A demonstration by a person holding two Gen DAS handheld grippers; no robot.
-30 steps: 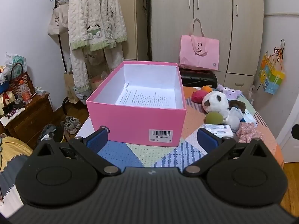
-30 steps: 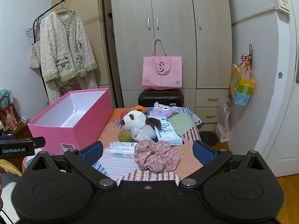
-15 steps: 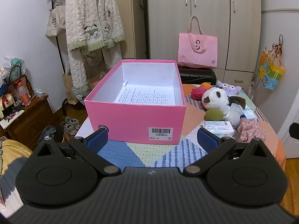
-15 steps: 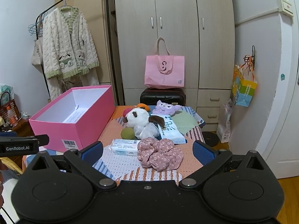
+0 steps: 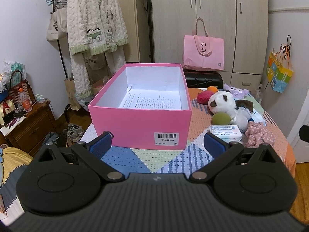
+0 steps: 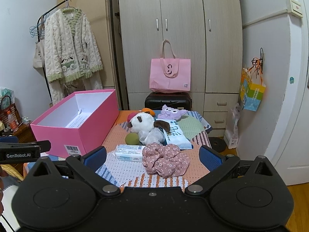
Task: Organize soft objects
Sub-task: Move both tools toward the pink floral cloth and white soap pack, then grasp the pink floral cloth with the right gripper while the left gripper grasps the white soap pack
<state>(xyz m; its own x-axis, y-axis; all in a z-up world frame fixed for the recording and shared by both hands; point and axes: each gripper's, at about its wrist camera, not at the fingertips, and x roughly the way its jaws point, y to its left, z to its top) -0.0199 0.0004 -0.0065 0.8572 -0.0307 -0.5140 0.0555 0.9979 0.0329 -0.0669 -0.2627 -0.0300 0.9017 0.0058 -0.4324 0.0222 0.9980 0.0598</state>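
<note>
The left claw [image 5: 157,142] is hovering released, its blue fingers spread wide and grasping nothing, just in front of the near wall of the pink shoebox [image 5: 141,124], which is sitting open on the left part of the patchwork-covered worktop [image 5: 135,160] with a printed sheet of paper [image 5: 152,101] lying on its white floor and a barcode label [image 5: 167,138] facing the camera. The right claw [image 6: 152,155] is likewise hanging released and empty above the near edge of the worktop, its fingers standing apart on either side of a pink floral scrunchie [image 6: 166,159]. The soft things are all lying to the right of the box, none of them inside it: the scrunchie is nearest, touching a flat pack of tissues [image 6: 129,152] at its left; just beyond them a green ball [image 6: 132,138] is resting against a white and brown plush dog [image 6: 146,124]; under the dog's right side a pack of wet wipes [image 6: 176,135] is showing; farther back a purple plush [image 6: 171,112], an orange ball [image 6: 147,111] and a red fuzzy ball [image 5: 203,96] are sitting near the far edge. Behind the worktop a black suitcase [image 6: 168,100] is carrying a pink tote bag [image 6: 170,75] in front of the wardrobe [image 6: 179,34], and a fluffy white cardigan [image 6: 70,48] is hanging on a rack at the left.
</note>
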